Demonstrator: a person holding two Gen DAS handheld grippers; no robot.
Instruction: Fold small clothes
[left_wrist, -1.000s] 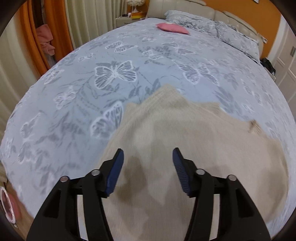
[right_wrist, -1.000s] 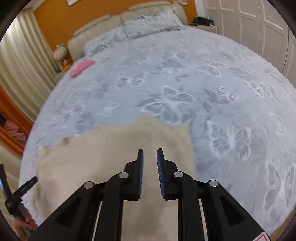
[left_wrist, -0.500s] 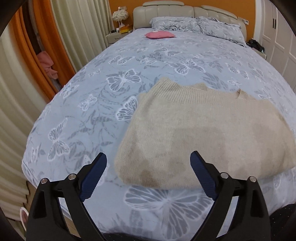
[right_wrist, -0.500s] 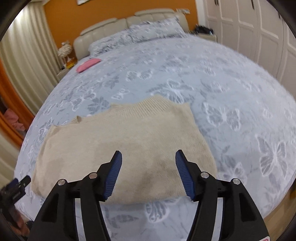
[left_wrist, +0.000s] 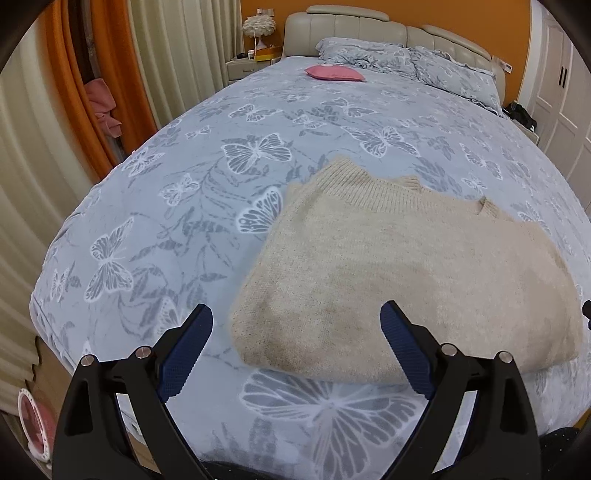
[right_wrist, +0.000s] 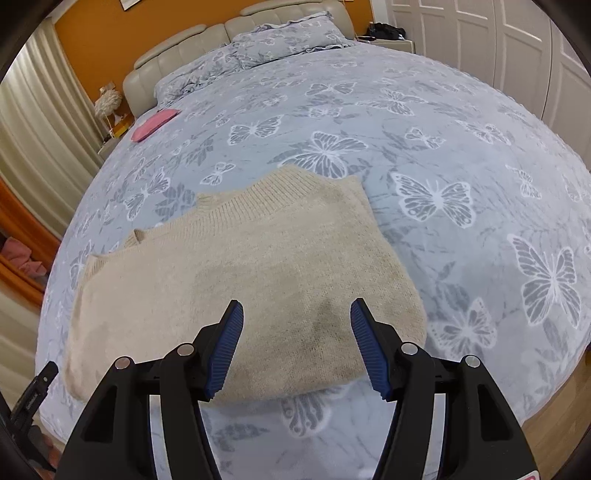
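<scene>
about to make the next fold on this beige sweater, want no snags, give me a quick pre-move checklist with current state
1. Left gripper open and holding nothing: ok.
2. Right gripper open and holding nothing: ok.
3. Beige sweater lying flat on the butterfly bedspread, folded edge nearest the grippers: ok.
4. Ribbed hem lined up along the far side: not ok, it steps unevenly.
5. Sleeves tucked inside the fold: cannot tell, hidden.
6. Pink cushion well away from the sweater, near the pillows: ok.
</scene>
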